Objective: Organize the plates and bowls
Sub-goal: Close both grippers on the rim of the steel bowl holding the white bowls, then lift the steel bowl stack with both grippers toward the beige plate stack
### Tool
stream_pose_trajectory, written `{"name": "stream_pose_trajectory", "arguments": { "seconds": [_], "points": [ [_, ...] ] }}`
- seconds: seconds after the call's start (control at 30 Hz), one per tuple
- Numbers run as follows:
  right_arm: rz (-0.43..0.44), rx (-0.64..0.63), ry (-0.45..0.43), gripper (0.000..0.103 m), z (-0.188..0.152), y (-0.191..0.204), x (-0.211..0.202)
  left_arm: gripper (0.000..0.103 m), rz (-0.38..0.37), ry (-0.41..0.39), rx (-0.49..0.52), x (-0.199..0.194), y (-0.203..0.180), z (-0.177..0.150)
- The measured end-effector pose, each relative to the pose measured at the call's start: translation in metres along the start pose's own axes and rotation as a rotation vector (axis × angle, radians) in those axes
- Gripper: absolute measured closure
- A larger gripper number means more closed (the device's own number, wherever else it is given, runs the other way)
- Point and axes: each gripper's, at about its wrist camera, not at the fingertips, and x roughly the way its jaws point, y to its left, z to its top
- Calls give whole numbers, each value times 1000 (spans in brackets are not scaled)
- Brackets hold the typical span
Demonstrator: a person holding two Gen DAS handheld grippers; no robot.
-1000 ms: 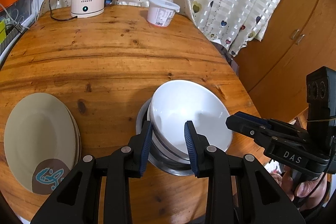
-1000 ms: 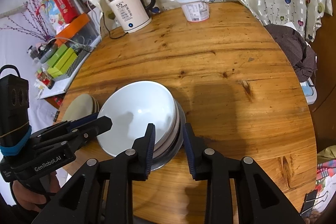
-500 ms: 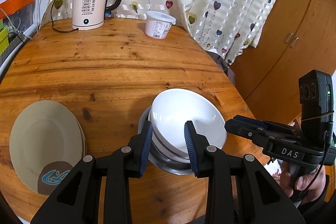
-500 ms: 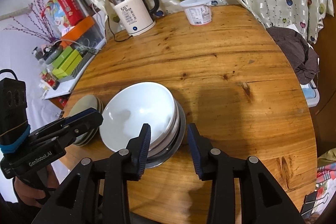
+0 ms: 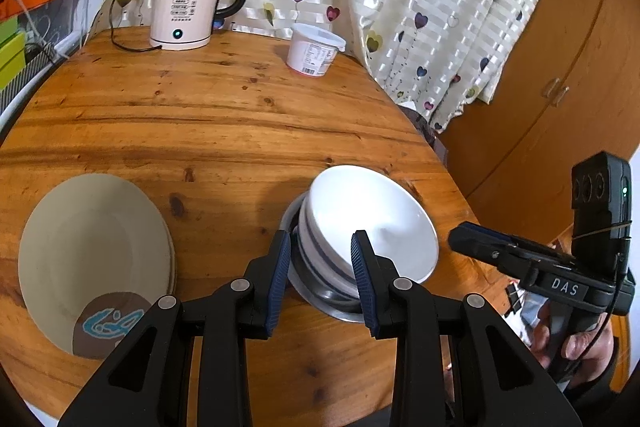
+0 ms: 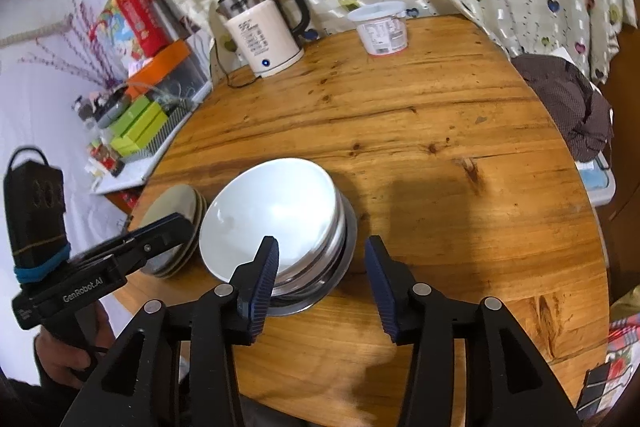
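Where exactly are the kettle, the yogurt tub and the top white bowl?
kettle [image 5: 182, 9], left wrist view, front of its body.
yogurt tub [image 5: 313, 55], left wrist view, its labelled side.
top white bowl [image 6: 272, 213], right wrist view, its inside.

kettle [image 6: 267, 35] label blurred, lower bowls [image 5: 316, 259] mostly hidden

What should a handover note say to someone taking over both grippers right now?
Left gripper: fingers apart, holding nothing, poised over the near rim of the bowl stack.
Right gripper: fingers opening, nothing held, at the stack's near right rim.
Bowls: white bowls nested in a metal bowl at the near table edge.
Plates: beige plates stacked left of the bowls.
Done: both stacks formed.
Left: withdraw both grippers; kettle and tub untouched.
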Motion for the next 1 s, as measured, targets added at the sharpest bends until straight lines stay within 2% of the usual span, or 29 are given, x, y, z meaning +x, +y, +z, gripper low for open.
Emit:
{"name": "stream_pose_trajectory", "arguments": {
  "seconds": [0.23,0.4,0.77,1.0],
  "points": [
    [6,65,-3,60,-5,-20,-4,70,0,16,-51,2,15,-5],
    [33,108,30,71,-10,-31,6,70,-25,43,-90,7,24,-9],
    [112,173,97,81,-19,-43,27,70,-42,115,-135,25,31,-17],
    [145,183,120,82,-18,-43,35,70,-53,144,-136,33,32,-17]
  ]
}}
